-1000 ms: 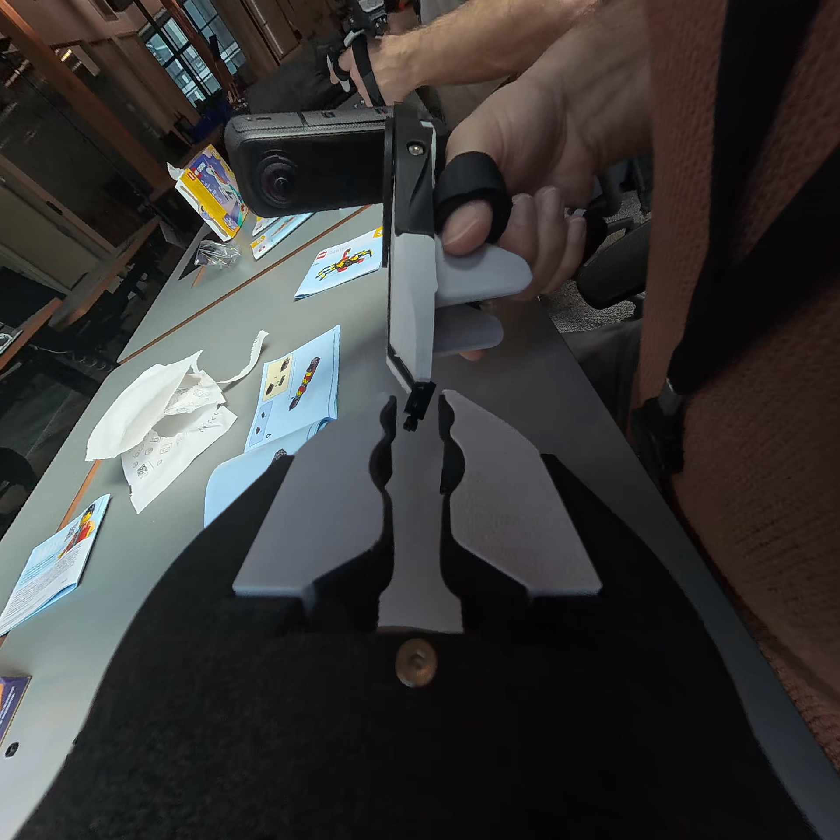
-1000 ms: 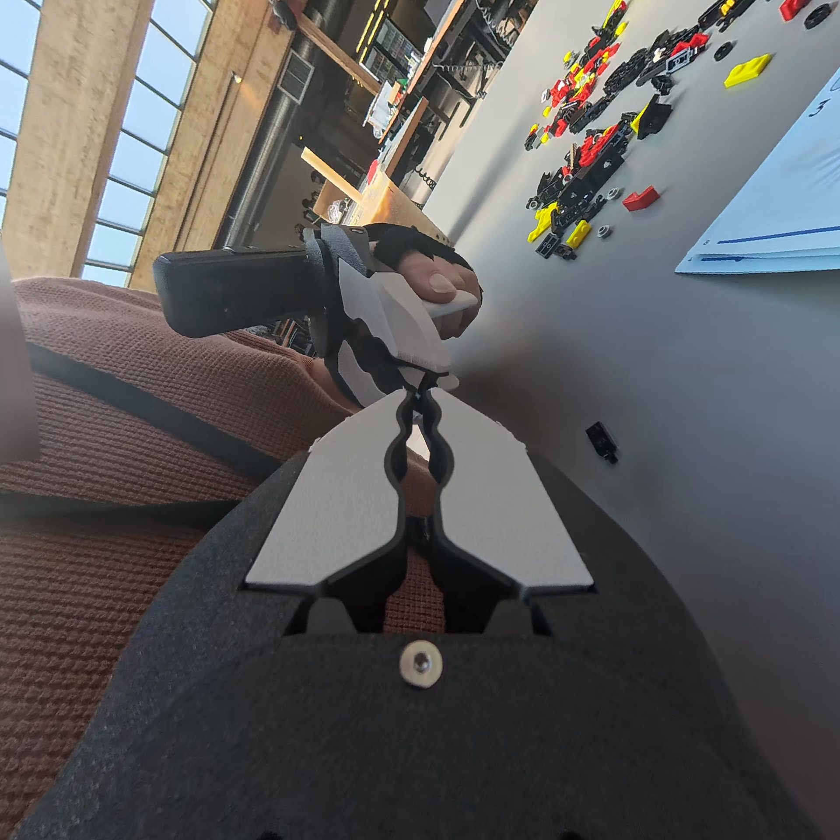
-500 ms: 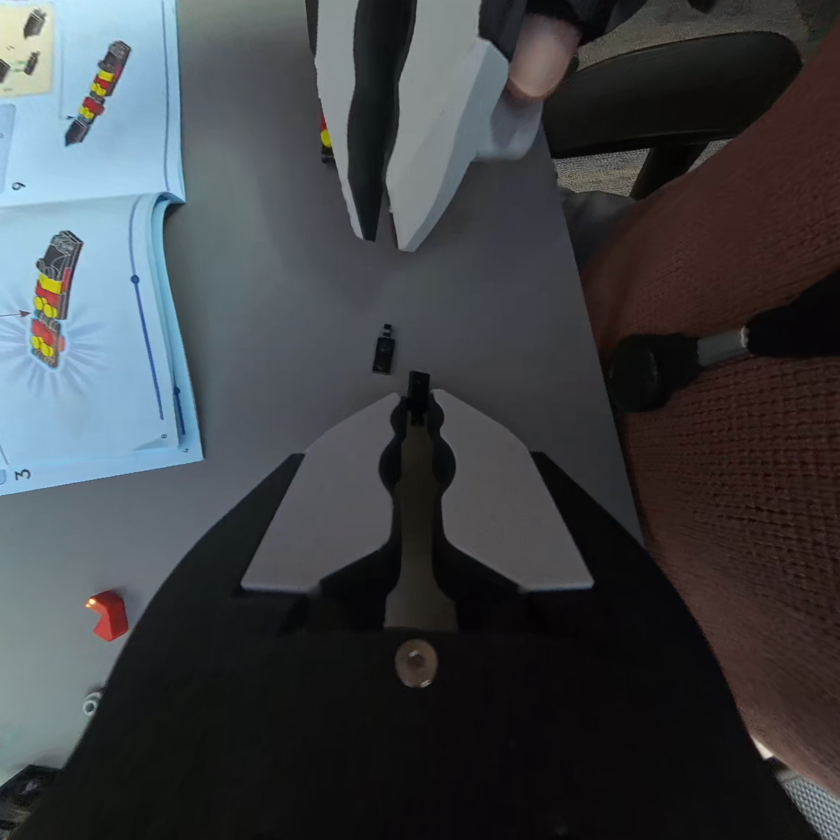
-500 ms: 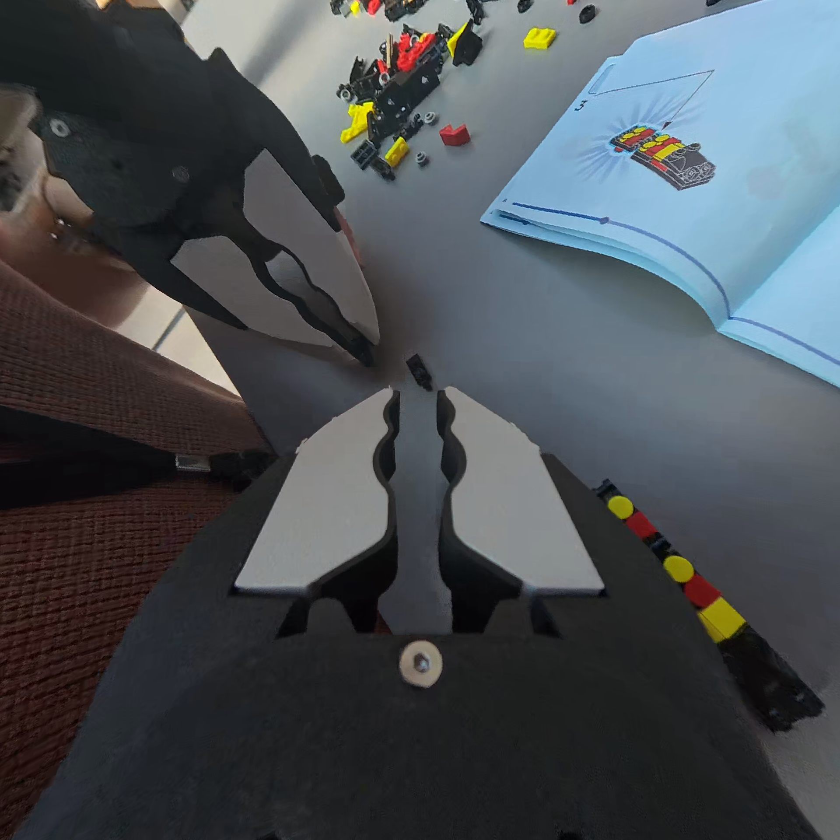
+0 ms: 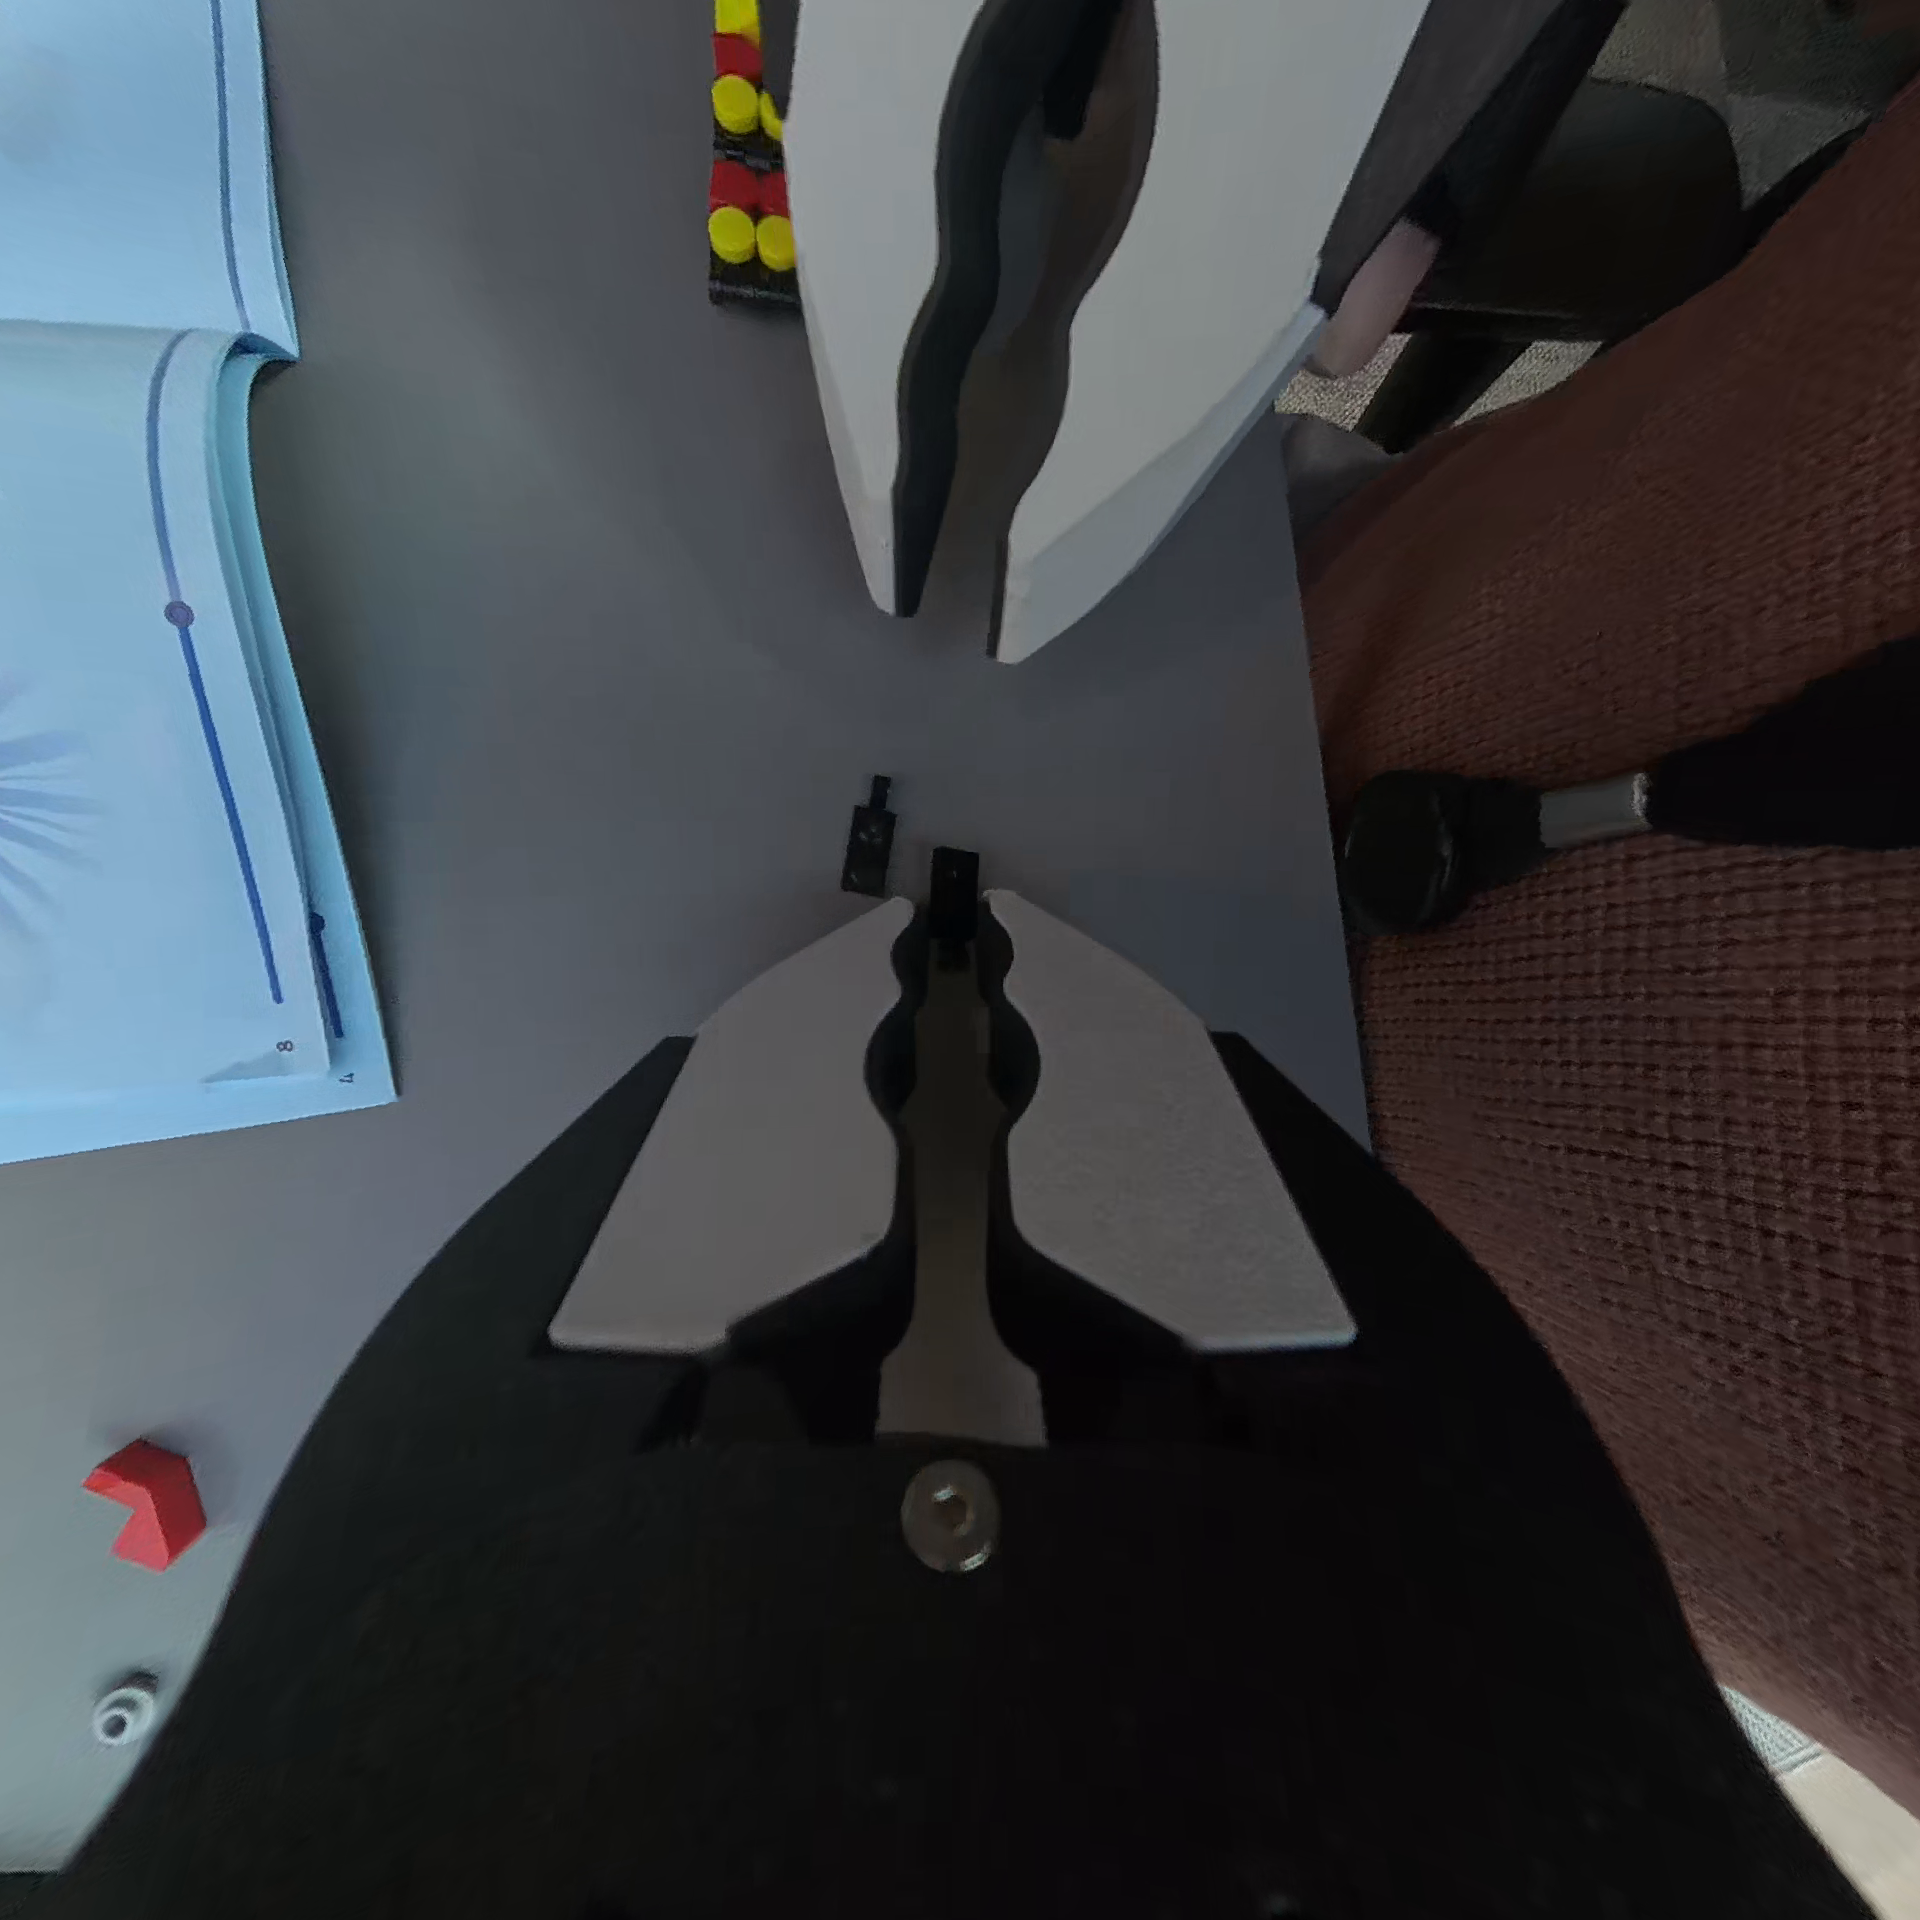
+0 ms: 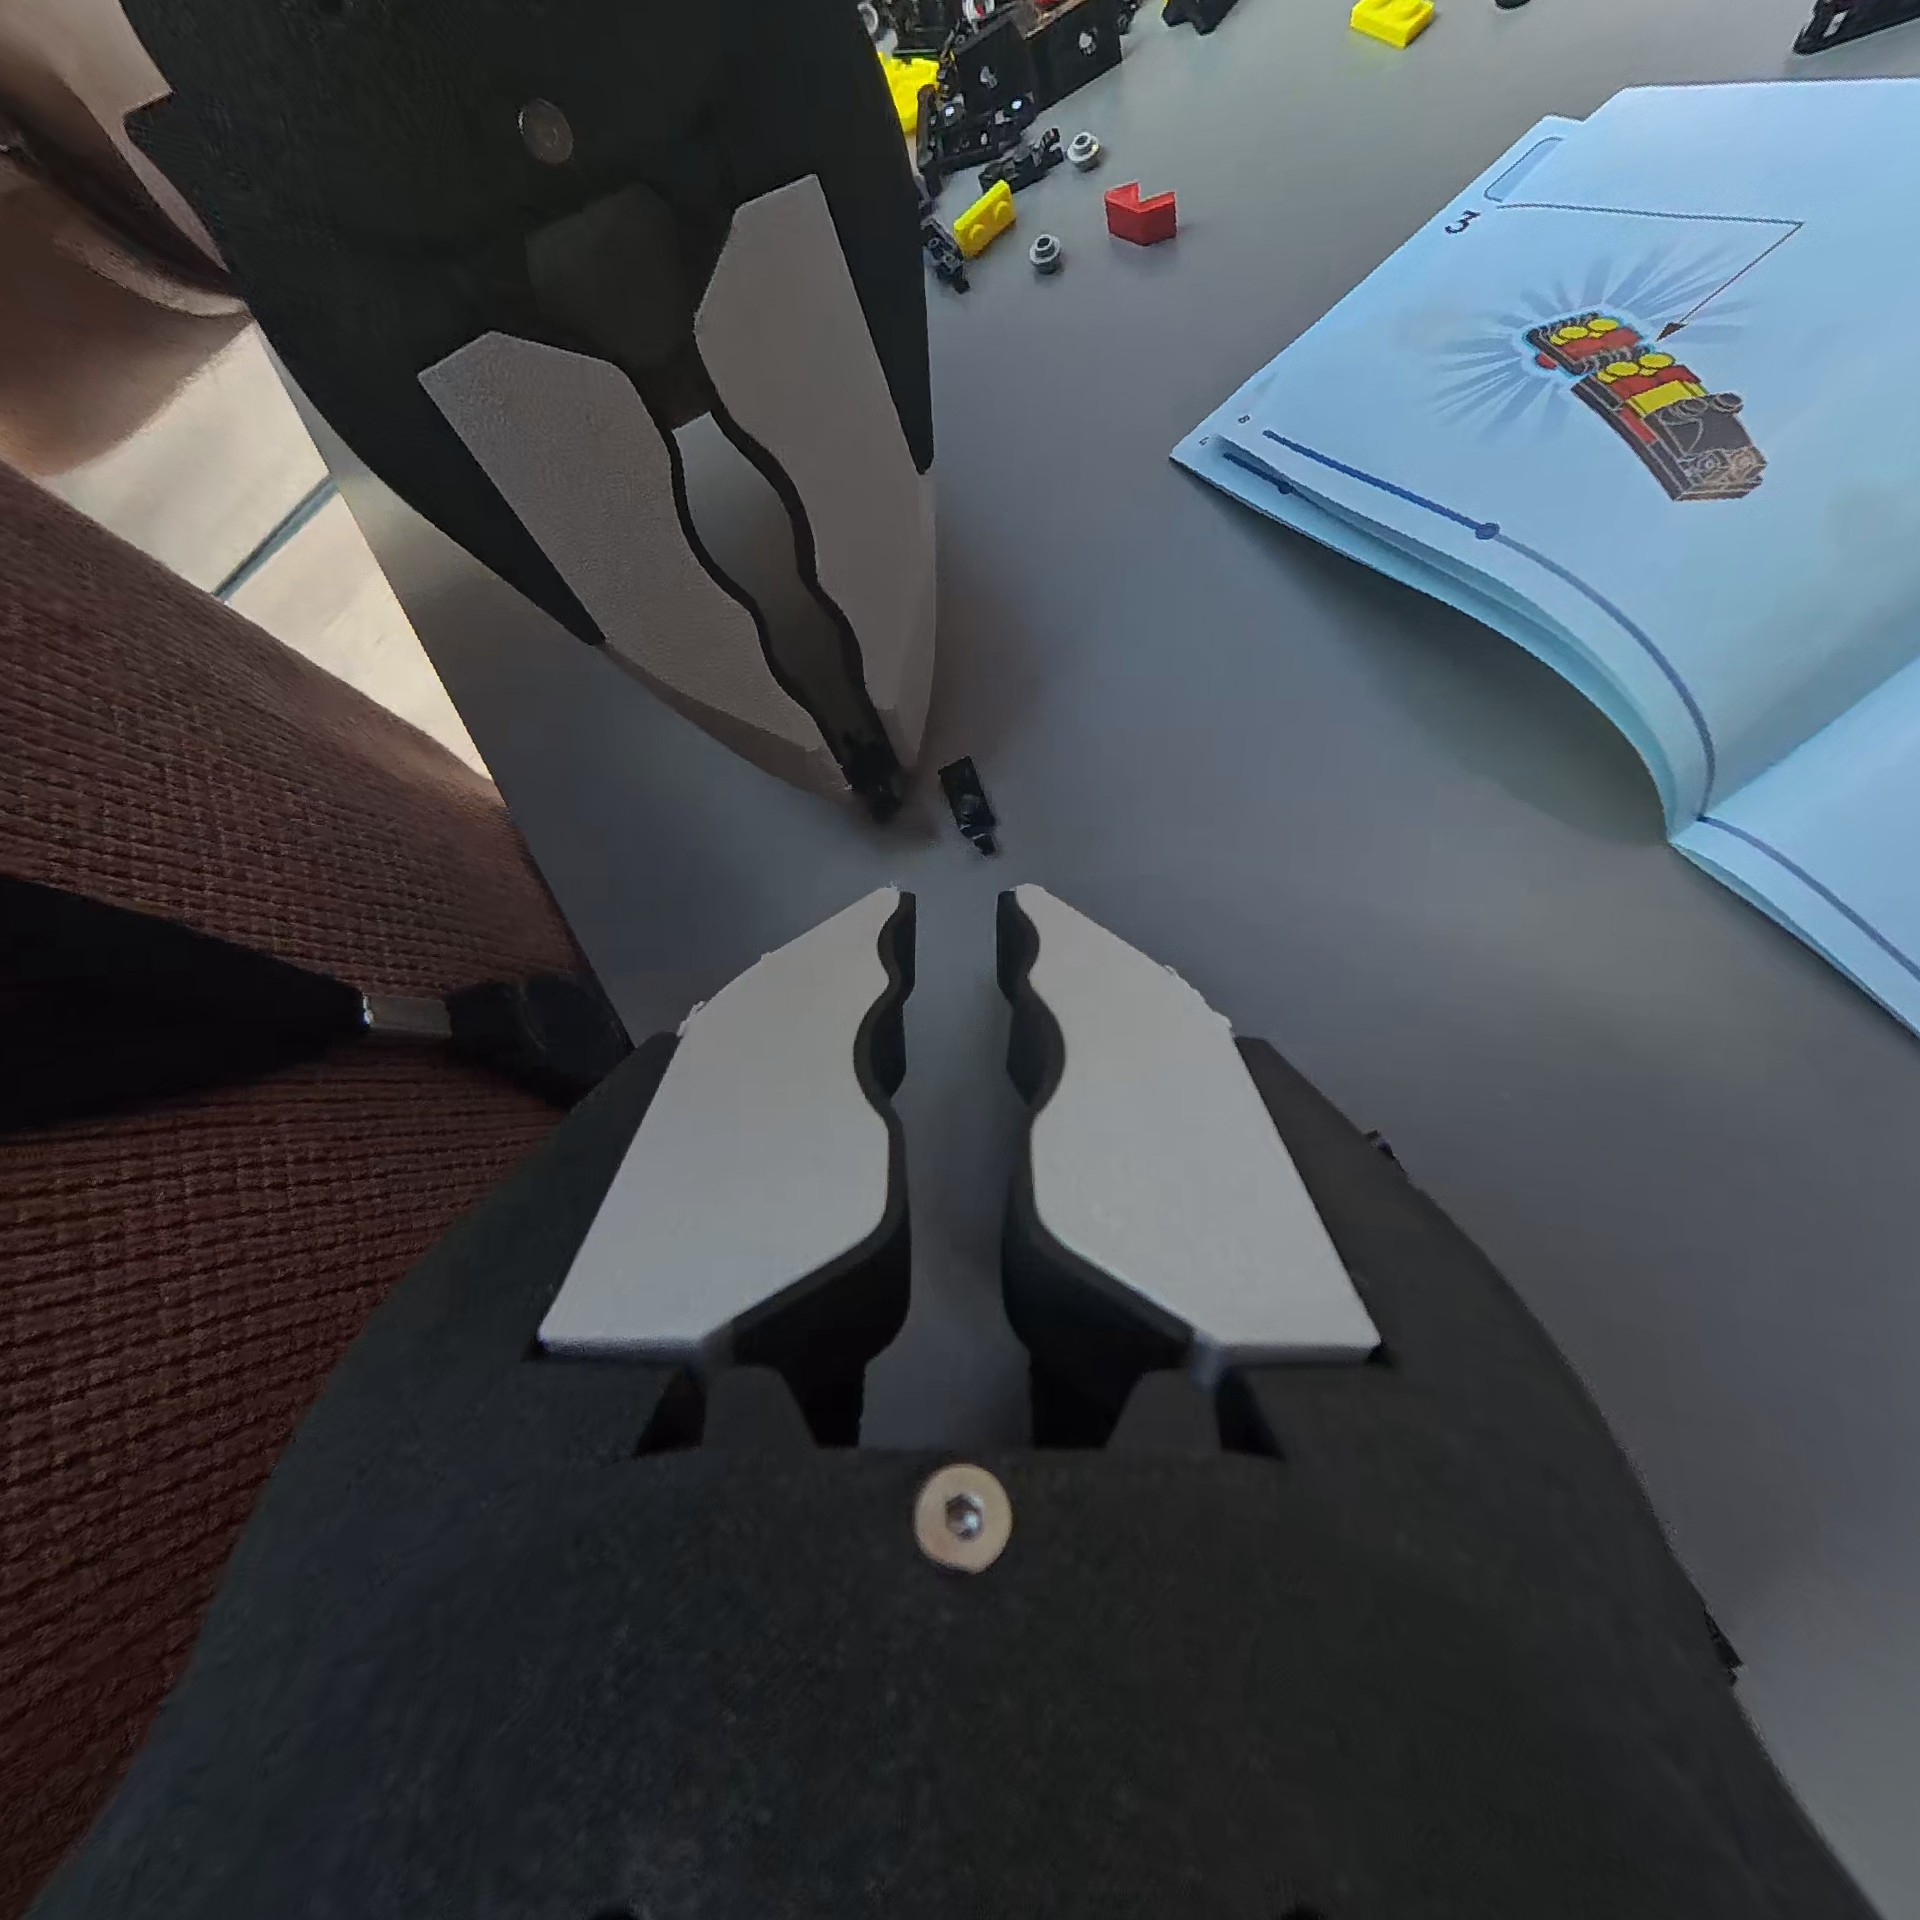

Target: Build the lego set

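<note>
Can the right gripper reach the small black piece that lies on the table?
Probably yes. The right gripper is open and the loose black piece lies just ahead of its fingers on bare table; the left gripper, holding another piece, stands close beside.

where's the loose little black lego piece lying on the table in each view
Left wrist view: the loose black piece lies on the grey table, just left of the left claw tips.
Right wrist view: it lies mid-frame, just right of the left claw tips, beyond the right claw.
Shared landmark: the open blue instruction booklet.
</note>
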Demonstrator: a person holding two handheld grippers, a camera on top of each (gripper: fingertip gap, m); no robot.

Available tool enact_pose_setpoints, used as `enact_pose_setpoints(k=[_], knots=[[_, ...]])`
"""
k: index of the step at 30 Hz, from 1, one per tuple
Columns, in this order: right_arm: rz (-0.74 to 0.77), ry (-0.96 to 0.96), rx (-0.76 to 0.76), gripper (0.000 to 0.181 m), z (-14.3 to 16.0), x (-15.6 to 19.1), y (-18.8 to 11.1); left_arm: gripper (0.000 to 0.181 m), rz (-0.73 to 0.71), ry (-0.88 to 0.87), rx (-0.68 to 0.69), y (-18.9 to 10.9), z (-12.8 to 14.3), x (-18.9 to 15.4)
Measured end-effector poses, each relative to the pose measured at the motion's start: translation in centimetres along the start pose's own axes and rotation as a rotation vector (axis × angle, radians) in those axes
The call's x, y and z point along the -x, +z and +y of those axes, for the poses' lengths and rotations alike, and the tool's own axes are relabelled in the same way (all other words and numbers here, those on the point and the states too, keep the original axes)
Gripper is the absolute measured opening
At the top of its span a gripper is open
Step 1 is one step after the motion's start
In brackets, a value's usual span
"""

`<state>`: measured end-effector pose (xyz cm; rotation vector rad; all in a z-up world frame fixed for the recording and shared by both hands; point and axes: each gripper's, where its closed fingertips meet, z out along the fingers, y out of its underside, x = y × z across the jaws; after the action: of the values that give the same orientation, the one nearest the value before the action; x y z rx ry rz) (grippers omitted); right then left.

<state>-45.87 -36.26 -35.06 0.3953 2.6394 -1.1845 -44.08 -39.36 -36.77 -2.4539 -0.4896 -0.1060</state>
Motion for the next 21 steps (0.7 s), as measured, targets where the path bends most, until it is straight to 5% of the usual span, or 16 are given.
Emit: enact_pose_setpoints(k=[1,9,21], knots=[[-0.012,0.002,-0.011,0.014,0.0,0.2,-0.1,0.008,-0.011,-0.025,-0.025,-0.2,0.0,0.1],[-0.010,-0.054,0.021,0.011,0.4,-0.1,0.2,0.008,0.051,-0.095,-0.019,-0.8,1.8,0.0],[-0.124,-0.045,0.064,0.010,0.2,2.0,1.2,0.008,0.080,-0.132,-0.058,-0.5,1.1,-0.8]])
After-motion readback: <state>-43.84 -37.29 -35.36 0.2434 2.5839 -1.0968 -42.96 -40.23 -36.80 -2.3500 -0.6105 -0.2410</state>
